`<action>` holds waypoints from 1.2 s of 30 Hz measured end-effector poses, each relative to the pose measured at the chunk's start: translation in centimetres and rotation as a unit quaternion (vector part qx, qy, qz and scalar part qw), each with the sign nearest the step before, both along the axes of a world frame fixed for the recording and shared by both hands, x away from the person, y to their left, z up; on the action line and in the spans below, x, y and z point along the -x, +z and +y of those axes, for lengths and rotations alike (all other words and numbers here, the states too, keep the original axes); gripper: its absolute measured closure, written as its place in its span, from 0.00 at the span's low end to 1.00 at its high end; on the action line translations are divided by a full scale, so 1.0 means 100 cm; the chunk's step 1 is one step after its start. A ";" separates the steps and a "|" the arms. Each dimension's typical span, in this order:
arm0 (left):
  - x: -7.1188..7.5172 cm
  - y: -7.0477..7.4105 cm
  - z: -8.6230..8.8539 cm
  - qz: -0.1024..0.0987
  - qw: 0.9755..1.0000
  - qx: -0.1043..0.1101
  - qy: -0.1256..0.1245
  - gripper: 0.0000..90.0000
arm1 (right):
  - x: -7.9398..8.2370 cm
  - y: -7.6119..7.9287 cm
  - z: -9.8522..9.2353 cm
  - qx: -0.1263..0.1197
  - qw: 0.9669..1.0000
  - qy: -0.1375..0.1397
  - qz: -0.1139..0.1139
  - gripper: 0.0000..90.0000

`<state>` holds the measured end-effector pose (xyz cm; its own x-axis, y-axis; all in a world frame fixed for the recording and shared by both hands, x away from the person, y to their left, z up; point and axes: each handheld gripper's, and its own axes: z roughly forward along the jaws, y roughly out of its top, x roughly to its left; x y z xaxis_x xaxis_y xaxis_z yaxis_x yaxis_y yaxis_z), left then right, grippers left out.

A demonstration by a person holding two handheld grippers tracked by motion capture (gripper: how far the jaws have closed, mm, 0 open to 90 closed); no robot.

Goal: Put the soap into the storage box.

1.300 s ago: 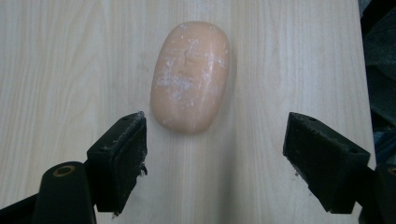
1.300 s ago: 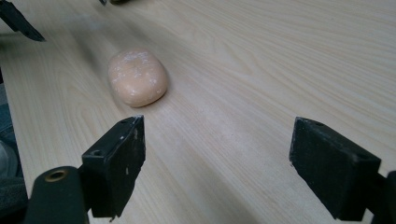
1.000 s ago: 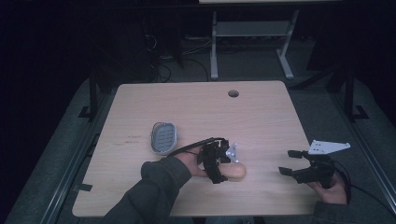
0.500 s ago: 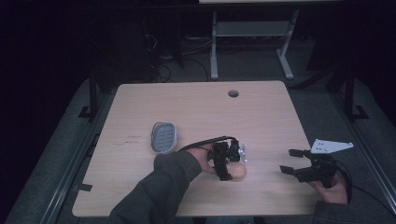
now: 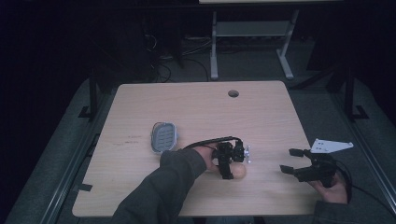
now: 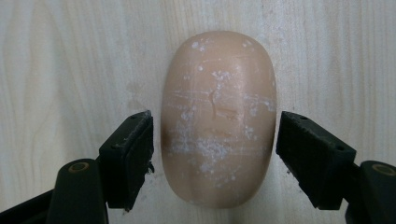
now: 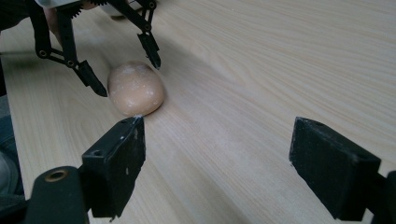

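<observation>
Left claw [image 6: 212, 154] closing in around the tan oval lump [image 6: 218, 116]; we are judging a pickup as the likely aim.

Compared with a second ago, we are seeing the left hand shifted rightward, so its claw is now straddling the lump on the surface [image 5: 261, 116]; both jaws are standing spread, just beside its flanks, grasping nothing; our right claw [image 7: 219, 168] is hanging wide apart and empty, near the lump; a grey dish [image 5: 164, 136] is lying well apart.
</observation>
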<state>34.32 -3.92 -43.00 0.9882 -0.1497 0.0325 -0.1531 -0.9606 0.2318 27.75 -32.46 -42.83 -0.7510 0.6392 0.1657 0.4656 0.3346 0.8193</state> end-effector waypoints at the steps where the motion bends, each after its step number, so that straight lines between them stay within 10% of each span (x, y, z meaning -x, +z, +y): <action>1: -0.001 -0.001 -0.001 0.000 1.000 -0.002 -0.002 0.30 | 0.000 0.000 0.000 0.002 1.000 0.001 -0.002 0.20; 36: -0.005 -0.005 -0.004 0.035 0.999 -0.019 0.031 0.36 | 0.000 0.000 0.000 0.001 1.000 0.003 -0.003 0.20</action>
<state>34.79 -4.33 -43.54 0.9952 -0.0885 -0.0422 -0.0782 -0.9761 0.2028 27.75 -32.43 -42.87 -0.7553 0.6355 0.1602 0.4588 0.3382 0.8217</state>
